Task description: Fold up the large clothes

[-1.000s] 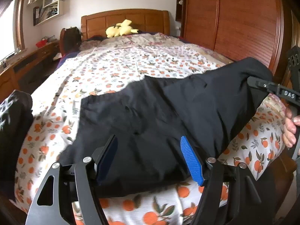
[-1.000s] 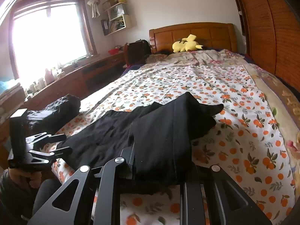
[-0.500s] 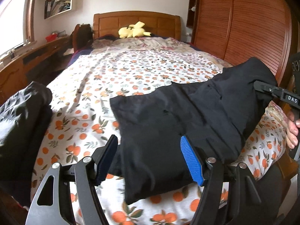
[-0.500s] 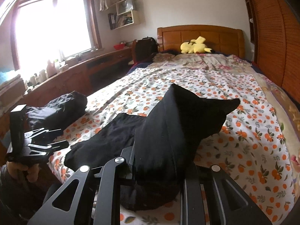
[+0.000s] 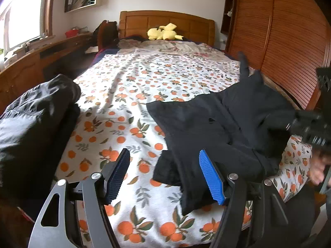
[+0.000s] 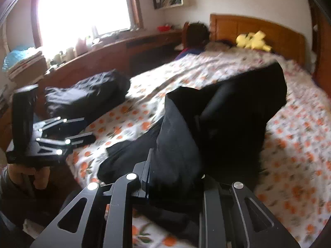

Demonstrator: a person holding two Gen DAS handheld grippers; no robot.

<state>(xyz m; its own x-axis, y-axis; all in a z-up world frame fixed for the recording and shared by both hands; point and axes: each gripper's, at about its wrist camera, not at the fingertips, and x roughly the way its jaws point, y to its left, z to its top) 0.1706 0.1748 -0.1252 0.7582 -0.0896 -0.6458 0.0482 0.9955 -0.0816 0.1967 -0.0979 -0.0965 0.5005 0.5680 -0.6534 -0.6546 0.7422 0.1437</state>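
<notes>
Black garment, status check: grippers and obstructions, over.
Left gripper open, empty. Right gripper shut on black garment, lifting it. Folded dark pile lies aside.

Ahead of your left gripper (image 5: 165, 177) the bed (image 5: 132, 86) runs away toward the headboard (image 5: 165, 23), with the plush toy (image 5: 164, 33) lying on it at the far end. The garment (image 5: 223, 128) lies on the bed ahead and to the right of those tongs, its near edge draped just behind the right finger (image 5: 211, 177). A second heap of clothes (image 5: 35, 124) sits to their left at the bed's edge. Your right gripper (image 6: 173, 188) grips a fold of the garment, the rest lying directly before it; the desk (image 6: 115, 49) stands beyond to the left.
</notes>
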